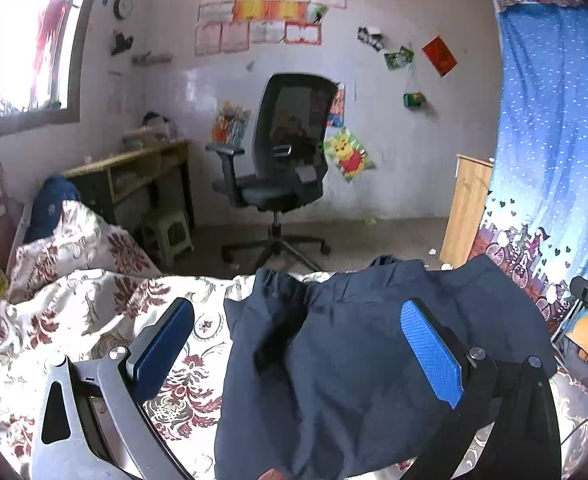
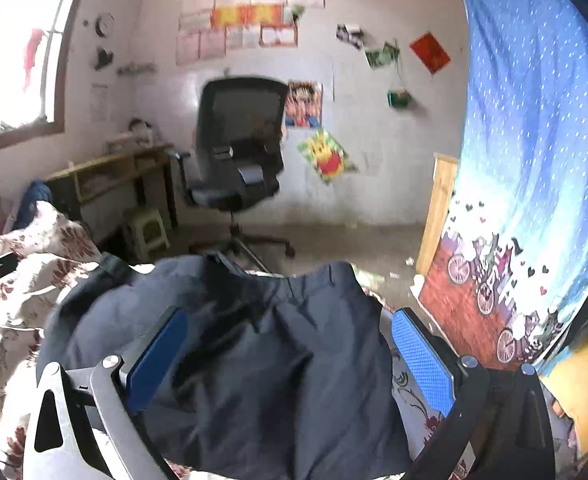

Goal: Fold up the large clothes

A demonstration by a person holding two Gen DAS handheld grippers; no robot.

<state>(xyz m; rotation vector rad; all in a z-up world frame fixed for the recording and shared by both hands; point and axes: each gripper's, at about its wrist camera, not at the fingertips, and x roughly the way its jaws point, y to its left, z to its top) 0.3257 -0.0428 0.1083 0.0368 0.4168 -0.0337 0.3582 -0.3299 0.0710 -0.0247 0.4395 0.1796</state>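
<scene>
We see a dark navy garment (image 1: 345, 364) lying in a loose heap on a bed covered with a white bedspread with dark red flowers (image 1: 94, 320), and its far edge reaches the far edge of the bed. In the left wrist view, our left gripper (image 1: 294, 356) has its two blue fingers spread wide apart; the right finger (image 1: 429, 352) is over the navy cloth and the left one is over the flowered bedspread, just beside the left edge of the garment. We cannot tell if the fingers touch the cloth. In the right wrist view, our right gripper (image 2: 290, 360) is also spread wide, and the garment (image 2: 254, 360) fills the space between its fingers, while the right finger (image 2: 421, 356) is over the bedspread at the right edge of the cloth. Behind the bed stand a black office chair (image 1: 286, 148), a wooden desk (image 1: 134, 168) with a small stool (image 1: 168, 232) near it, and a blue curtain (image 1: 553, 120) hangs on the right side. Many posters (image 1: 262, 20) are on the white wall.
</scene>
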